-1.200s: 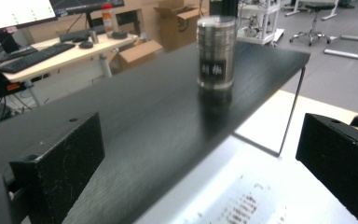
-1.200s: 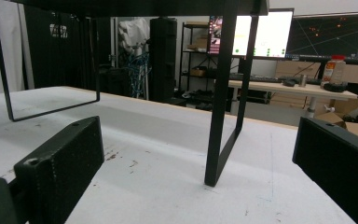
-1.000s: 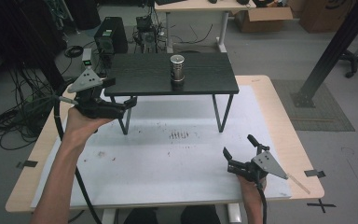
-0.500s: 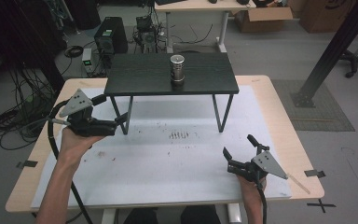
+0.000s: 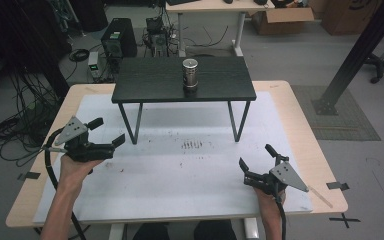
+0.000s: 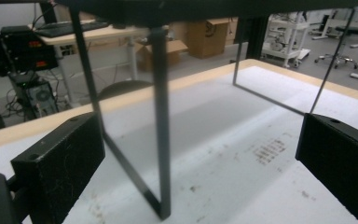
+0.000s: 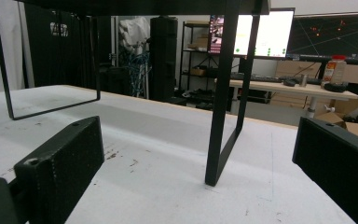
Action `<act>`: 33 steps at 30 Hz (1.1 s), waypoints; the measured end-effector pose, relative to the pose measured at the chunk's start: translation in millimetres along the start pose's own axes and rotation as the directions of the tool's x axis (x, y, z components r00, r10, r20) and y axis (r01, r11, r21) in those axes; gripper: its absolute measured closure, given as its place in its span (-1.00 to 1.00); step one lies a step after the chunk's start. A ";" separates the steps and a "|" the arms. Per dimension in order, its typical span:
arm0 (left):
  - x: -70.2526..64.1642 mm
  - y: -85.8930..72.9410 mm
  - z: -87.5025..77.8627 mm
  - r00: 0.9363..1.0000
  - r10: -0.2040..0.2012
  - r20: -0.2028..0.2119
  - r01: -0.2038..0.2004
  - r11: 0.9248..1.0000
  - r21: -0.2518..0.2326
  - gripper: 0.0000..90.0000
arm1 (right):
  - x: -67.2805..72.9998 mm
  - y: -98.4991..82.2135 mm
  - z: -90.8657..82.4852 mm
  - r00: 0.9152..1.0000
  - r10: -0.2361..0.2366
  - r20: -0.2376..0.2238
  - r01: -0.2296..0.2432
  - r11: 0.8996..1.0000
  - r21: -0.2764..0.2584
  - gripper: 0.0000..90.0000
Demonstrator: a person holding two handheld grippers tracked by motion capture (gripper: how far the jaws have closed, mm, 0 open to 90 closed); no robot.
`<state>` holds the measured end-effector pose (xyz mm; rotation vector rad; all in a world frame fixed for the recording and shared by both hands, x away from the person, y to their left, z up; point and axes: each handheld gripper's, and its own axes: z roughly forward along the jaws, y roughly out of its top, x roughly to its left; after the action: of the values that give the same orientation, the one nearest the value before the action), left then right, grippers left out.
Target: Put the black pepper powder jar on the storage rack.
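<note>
Left gripper (image 5: 109, 132): your left hand (image 5: 75, 167) holds it up, jaws wide apart.
Right gripper (image 5: 256, 156): your right hand (image 5: 270, 201) holds it low, jaws wide apart.

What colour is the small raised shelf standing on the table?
Black, top and legs alike; the raised shelf shows best in the high view.

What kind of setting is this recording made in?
Most likely a robotics or electronics lab: computer towers and cables on the floor, lit monitors on a far desk, cardboard boxes behind the table.
</note>
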<state>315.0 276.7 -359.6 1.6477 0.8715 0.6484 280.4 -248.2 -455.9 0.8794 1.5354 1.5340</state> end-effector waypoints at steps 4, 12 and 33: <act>8.4 -15.6 -4.8 0.999 -0.023 -0.029 0.023 1.000 -0.012 -0.96 | 0.0 0.0 0.0 1.000 0.000 0.000 0.000 1.000 0.000 -0.96; 17.6 -39.0 -13.0 0.998 -0.027 -0.057 0.026 0.999 -0.018 -0.96 | 0.1 0.0 0.0 1.000 -0.001 0.001 0.001 1.000 0.000 -0.96; 26.6 -87.0 -29.4 0.992 -0.070 -0.104 0.063 0.995 -0.072 -0.96 | 0.3 0.1 0.2 1.000 -0.004 0.001 0.004 1.000 0.002 -0.96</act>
<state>288.8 325.5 -437.5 1.5273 0.9670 0.7175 280.4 -247.9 -455.8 0.8778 1.5373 1.5288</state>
